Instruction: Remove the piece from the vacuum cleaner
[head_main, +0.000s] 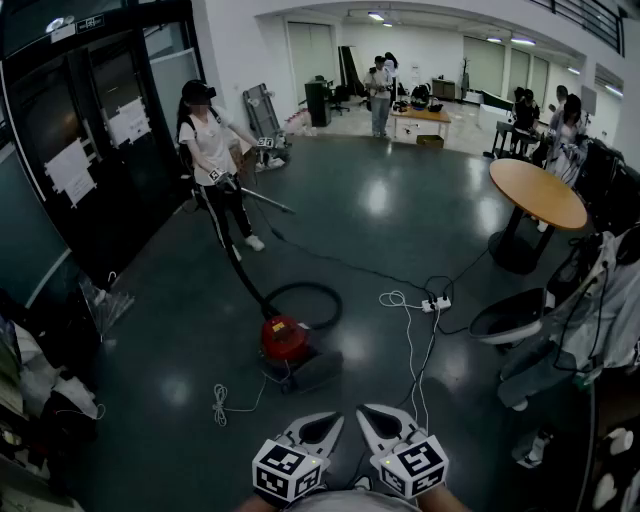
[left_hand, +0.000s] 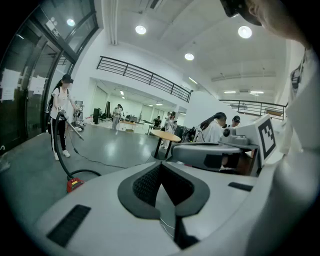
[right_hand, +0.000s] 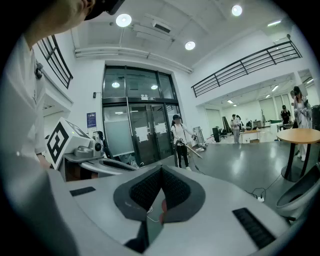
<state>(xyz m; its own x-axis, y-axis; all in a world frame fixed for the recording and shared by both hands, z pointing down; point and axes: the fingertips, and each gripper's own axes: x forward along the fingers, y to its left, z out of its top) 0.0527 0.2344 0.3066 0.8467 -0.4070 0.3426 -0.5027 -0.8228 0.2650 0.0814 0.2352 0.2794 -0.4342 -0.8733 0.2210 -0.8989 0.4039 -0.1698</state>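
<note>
The red vacuum cleaner (head_main: 284, 338) sits on the dark floor ahead of me, and its black hose (head_main: 300, 290) loops up to the left. A person in a white shirt (head_main: 212, 150) stands far left and holds the wand (head_main: 262, 199). My left gripper (head_main: 337, 419) and right gripper (head_main: 363, 411) are side by side at the bottom of the head view, well short of the vacuum. Both are shut with nothing between the jaws. The vacuum (left_hand: 74, 184) shows small at lower left in the left gripper view. The right gripper view shows the person with the wand (right_hand: 180, 140) by the glass doors.
A power strip (head_main: 436, 303) with white cables lies right of the vacuum. A round wooden table (head_main: 538, 194) and a white chair (head_main: 508, 316) stand at right. Glass doors (head_main: 95, 120) line the left wall, with clutter below them. Other people stand far back.
</note>
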